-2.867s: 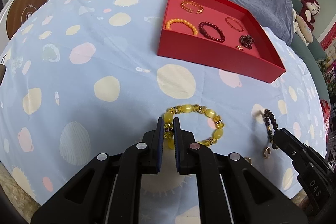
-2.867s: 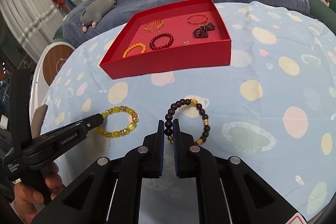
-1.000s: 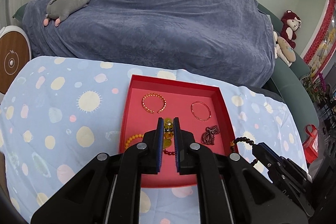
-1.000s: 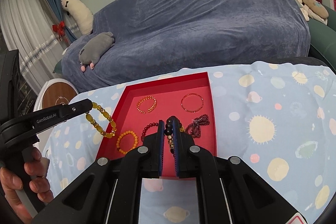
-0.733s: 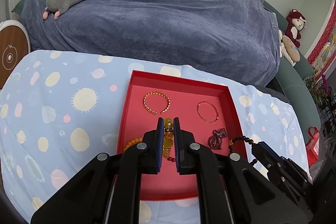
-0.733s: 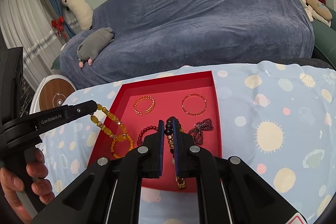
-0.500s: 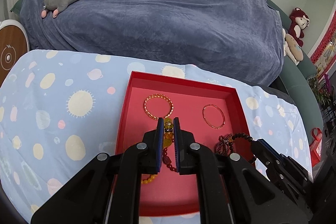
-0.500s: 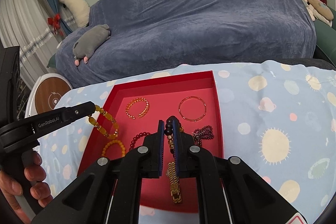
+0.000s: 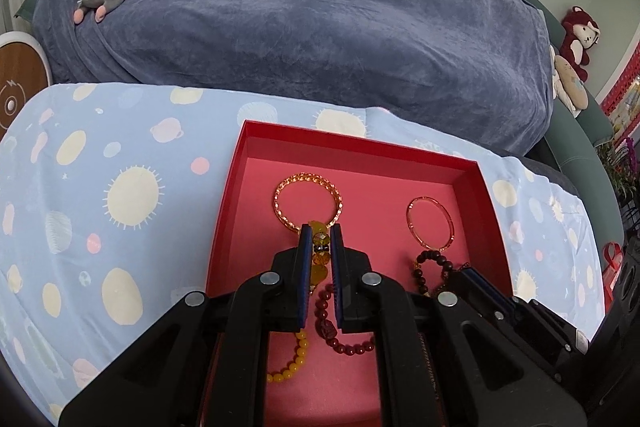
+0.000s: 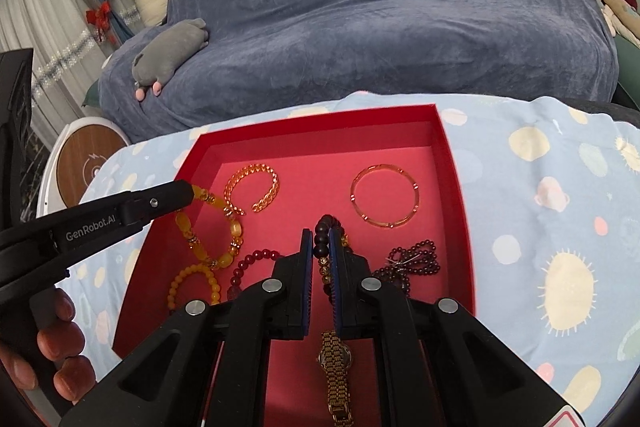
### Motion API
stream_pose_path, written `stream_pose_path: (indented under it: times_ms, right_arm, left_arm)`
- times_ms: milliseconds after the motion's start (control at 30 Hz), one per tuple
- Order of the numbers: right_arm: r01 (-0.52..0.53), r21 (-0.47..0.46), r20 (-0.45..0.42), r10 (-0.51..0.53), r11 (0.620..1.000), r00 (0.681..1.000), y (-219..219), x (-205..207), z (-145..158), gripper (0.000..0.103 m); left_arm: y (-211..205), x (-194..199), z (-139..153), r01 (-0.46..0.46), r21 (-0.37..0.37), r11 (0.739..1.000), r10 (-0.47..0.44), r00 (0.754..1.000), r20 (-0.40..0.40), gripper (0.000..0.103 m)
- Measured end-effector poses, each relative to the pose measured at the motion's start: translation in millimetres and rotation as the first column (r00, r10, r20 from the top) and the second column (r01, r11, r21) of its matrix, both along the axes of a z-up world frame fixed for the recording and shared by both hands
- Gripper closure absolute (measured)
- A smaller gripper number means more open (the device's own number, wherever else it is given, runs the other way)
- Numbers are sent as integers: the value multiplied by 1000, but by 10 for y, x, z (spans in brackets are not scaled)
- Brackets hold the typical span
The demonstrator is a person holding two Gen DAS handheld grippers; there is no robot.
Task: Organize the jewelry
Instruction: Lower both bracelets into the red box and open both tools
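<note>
My left gripper [image 9: 319, 233] is shut on a yellow bead bracelet [image 9: 318, 259] and holds it over the red tray [image 9: 360, 143]. In the right wrist view the same bracelet [image 10: 208, 227] hangs from the left gripper [image 10: 188, 191] over the tray's left half. My right gripper [image 10: 320, 239] is shut on a dark bead bracelet [image 10: 325, 227], held over the tray's [image 10: 320, 119] middle. It also shows in the left wrist view [image 9: 430, 263].
The tray holds a gold chain bangle [image 10: 252, 193], a thin rose bangle [image 10: 385, 195], an orange bead bracelet [image 10: 192, 285], a dark red bracelet [image 10: 248, 265], a tangled dark necklace [image 10: 412, 261] and a gold watch [image 10: 336, 363]. A blue-covered sofa [image 10: 360, 7] lies beyond the spotted tablecloth [image 10: 540, 211].
Both grippers lifted their bracelets off the tablecloth and carried them forward over the red tray. Over the last second they have come lower and closer to the tray's floor.
</note>
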State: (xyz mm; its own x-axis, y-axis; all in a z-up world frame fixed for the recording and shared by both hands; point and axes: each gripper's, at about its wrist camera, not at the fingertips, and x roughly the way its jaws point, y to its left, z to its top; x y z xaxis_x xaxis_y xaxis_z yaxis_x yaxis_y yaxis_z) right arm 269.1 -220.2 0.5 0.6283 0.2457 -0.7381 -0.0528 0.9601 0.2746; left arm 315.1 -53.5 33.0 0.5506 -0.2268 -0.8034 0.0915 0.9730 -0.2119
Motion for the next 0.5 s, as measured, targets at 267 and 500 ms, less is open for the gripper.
stream_pose_path:
  times_ms: [267,500]
  right_arm:
    - [0,16,-3,0,1000,1000,14,-74,-33,87]
    - [19,24,21,-19,1000,1000,-63,-256,82,83]
  left_arm:
    - [37,-28,-74,-22,6,1000,22,1000,4,71]
    - [77,-118,-14,-32,-4,999,32,999,11,68]
